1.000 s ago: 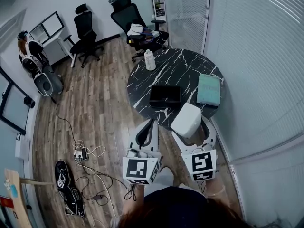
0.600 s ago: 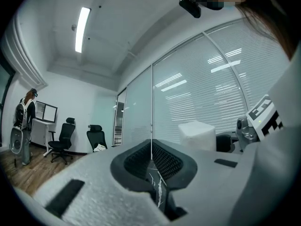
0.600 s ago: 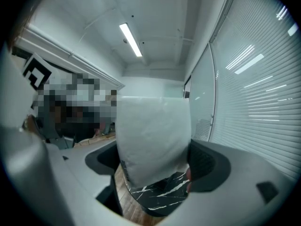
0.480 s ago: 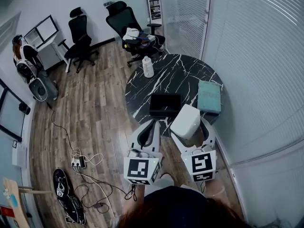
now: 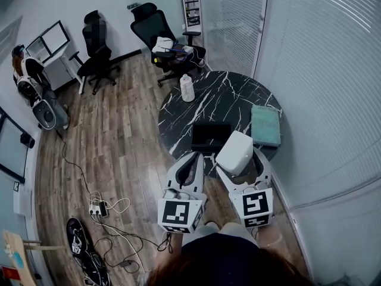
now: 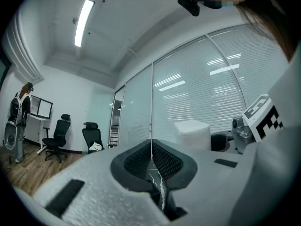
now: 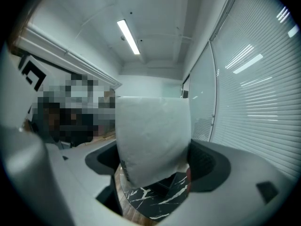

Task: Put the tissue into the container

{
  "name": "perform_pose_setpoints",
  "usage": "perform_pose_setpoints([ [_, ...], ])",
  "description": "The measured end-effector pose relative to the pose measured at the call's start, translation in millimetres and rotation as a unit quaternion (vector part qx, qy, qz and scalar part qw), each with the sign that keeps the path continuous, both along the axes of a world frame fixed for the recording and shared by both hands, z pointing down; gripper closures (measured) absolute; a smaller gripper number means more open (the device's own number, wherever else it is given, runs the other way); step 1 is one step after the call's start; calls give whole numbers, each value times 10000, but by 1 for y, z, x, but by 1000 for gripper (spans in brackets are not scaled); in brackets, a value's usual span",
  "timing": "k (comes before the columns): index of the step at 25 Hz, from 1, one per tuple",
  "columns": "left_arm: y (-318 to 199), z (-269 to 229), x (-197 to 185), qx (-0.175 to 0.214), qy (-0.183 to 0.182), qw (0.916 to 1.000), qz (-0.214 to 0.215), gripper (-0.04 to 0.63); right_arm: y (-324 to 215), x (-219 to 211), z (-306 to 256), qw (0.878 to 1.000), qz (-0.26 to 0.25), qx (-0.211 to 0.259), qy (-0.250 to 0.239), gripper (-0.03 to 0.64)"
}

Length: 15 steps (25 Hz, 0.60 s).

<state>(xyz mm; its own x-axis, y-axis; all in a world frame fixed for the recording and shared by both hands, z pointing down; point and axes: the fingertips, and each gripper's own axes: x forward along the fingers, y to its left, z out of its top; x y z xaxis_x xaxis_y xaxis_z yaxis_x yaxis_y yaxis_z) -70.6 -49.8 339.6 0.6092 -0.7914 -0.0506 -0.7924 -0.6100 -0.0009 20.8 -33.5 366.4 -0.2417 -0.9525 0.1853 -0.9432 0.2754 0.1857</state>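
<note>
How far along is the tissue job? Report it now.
Done: the tissue pack is lifted, with the right gripper shut on it. In hand: it hangs near the black container on the table. Left: setting it inside; the container looks empty. The left gripper is shut, holding nothing.

My left hand-held gripper [image 5: 190,162] has its jaws pressed together with nothing between them. My right hand-held gripper [image 5: 241,159] clamps the tissue pack [image 5: 234,152]. Both sit side by side at the table's [image 5: 220,94] near edge.
</note>
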Motion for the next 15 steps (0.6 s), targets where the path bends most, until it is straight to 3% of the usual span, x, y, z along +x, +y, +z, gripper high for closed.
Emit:
perform_pose_setpoints([
  [15, -13, 4, -2, -101, 57, 9998, 170, 565, -15, -4, 4, 9998, 89, -127, 78, 195],
])
